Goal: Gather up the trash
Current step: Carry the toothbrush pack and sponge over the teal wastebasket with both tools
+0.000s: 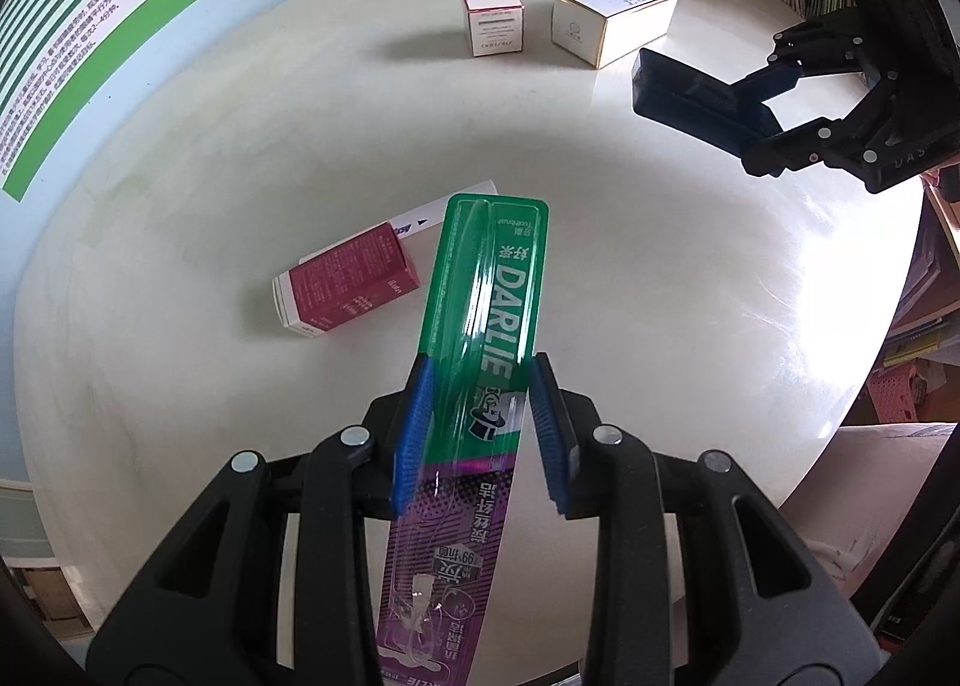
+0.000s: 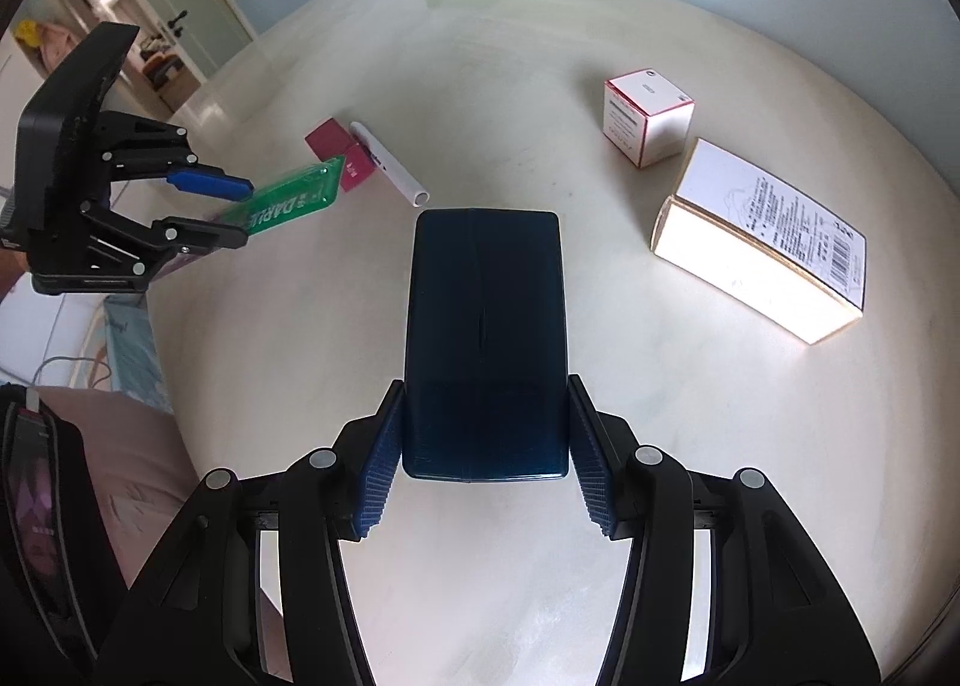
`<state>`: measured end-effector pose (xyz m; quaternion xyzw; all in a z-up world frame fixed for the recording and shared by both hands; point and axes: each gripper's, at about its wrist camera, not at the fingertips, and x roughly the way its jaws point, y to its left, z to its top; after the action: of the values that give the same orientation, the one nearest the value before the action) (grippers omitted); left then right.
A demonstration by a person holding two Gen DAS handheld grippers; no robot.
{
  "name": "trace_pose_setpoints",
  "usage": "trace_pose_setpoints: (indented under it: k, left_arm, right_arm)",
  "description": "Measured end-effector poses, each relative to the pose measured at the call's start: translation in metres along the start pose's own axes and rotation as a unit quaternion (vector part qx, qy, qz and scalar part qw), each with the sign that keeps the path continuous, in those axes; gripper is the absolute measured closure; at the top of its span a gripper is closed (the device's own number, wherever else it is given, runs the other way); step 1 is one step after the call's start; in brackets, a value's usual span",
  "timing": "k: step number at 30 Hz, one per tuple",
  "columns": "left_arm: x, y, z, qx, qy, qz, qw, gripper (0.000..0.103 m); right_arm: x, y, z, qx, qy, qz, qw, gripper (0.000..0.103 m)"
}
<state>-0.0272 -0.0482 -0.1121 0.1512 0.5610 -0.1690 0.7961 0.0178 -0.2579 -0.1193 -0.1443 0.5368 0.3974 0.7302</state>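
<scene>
Toothbrush pack (image 1: 480,338) (green and purple, marked DARLIE) sits clamped in the left gripper (image 1: 477,434) above the table (image 1: 660,278). Dark box (image 2: 485,344) is pinched between the right gripper (image 2: 485,458) fingers. Beyond lie a red carton (image 1: 348,290), a tube (image 2: 390,164), and two white boxes (image 1: 492,20) (image 1: 612,17).

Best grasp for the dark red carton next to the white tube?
Judging by its pose, take the dark red carton across its two long sides near mid-length, coming from above. It lies flat on the table; the white tube sits close along its far side, so keep the fingers narrow. Both grippers are currently full.
</scene>
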Motion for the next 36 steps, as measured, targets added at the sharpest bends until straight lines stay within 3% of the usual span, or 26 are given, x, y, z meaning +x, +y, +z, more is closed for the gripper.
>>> trace_pose_setpoints:
  k: [8, 13, 25, 36]
  left_arm:
    - [-0.009, -0.020, 0.006, 0.078, -0.014, -0.011, 0.9968, 0.073]
    - [-0.008, -0.039, 0.012, 0.130, -0.019, -0.034, 0.9908, 0.073]
    - [-0.012, -0.118, 0.008, 0.243, -0.024, -0.083, 0.9663, 0.073]
    - [-0.033, -0.240, -0.030, 0.320, -0.028, -0.108, 0.9408, 0.073]
  right_arm:
    - [-0.020, 0.002, -0.037, 0.082, -0.024, -0.032, 0.996, 0.051]
    - [-0.035, 0.006, -0.072, 0.152, -0.043, -0.058, 0.986, 0.051]
    - [-0.071, 0.035, -0.177, 0.271, -0.071, -0.109, 0.954, 0.051]
    - [-0.117, 0.078, -0.303, 0.339, -0.106, -0.131, 0.926, 0.051]
